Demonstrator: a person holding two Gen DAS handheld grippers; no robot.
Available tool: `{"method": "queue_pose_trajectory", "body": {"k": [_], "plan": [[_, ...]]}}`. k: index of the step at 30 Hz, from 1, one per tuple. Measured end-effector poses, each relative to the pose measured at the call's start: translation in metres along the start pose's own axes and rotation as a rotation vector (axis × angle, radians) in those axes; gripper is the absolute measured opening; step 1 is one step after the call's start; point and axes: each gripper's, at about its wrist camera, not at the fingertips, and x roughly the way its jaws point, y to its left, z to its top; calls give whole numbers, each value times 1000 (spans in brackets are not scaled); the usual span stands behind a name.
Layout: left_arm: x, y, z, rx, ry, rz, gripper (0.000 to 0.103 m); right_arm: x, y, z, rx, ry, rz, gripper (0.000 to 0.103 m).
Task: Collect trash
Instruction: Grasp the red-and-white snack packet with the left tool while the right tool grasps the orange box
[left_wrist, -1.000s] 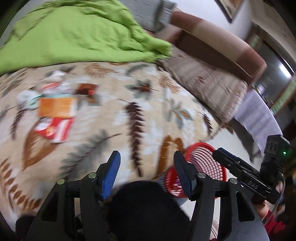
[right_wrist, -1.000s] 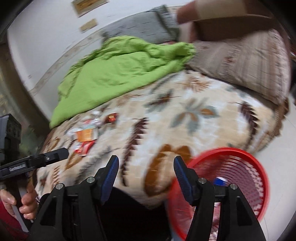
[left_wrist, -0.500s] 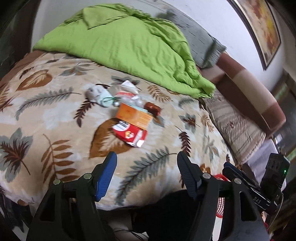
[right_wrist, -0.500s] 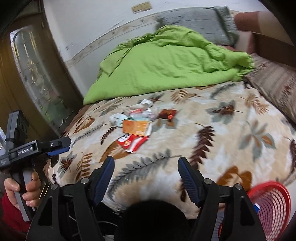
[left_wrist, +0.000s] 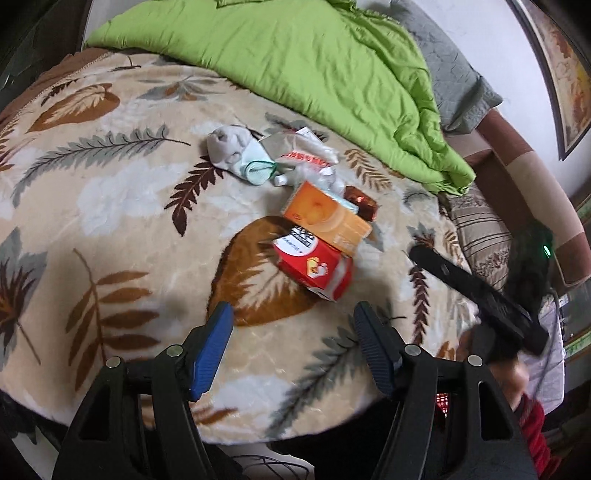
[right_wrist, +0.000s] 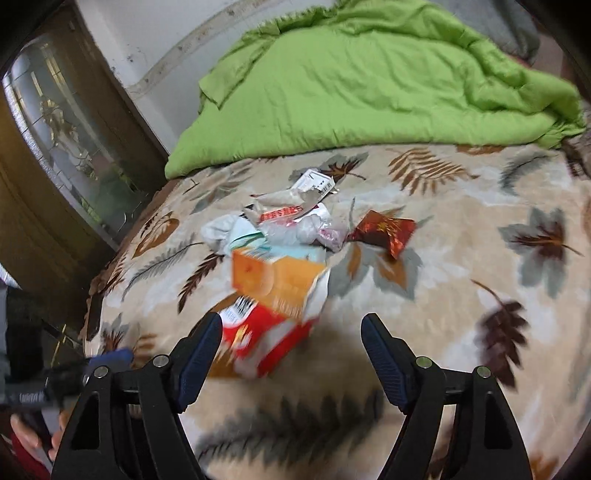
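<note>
A pile of trash lies on the leaf-patterned blanket (left_wrist: 110, 206). Nearest is a red carton (left_wrist: 314, 264) (right_wrist: 266, 343), with an orange box (left_wrist: 327, 216) (right_wrist: 277, 277) leaning on it. Behind lie a dark red wrapper (left_wrist: 362, 206) (right_wrist: 384, 229), a crumpled white wrapper with red print (left_wrist: 303, 151) (right_wrist: 284, 214) and a grey wad (left_wrist: 229, 144). My left gripper (left_wrist: 291, 325) is open and empty, just short of the red carton. My right gripper (right_wrist: 291, 332) is open and empty, with the red carton by its left finger. It also shows at the right of the left wrist view (left_wrist: 476, 291).
A rumpled green quilt (left_wrist: 295, 62) (right_wrist: 369, 81) covers the far side of the bed. A grey pillow (left_wrist: 454, 85) and a striped pillow (left_wrist: 484, 236) lie at the right by a brown headboard (left_wrist: 535, 192). A glass-fronted wooden cabinet (right_wrist: 55, 155) stands left of the bed.
Both grippers have swung away from the red basket and moved in over the bed toward the trash pile, which now looks larger and closer. Both stay open.
</note>
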Motion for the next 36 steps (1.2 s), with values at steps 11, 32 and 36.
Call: {"method": "queue_pose_trajectory", "body": {"k": [11, 32, 36], "plan": [[28, 23, 14, -40, 41, -11, 66, 76, -10, 30, -35, 114, 119, 78], [27, 31, 17, -71, 39, -23, 66, 92, 45, 28, -108, 121, 168, 43], [27, 28, 17, -63, 46, -27, 66, 102, 42, 25, -58, 148, 195, 5]]}}
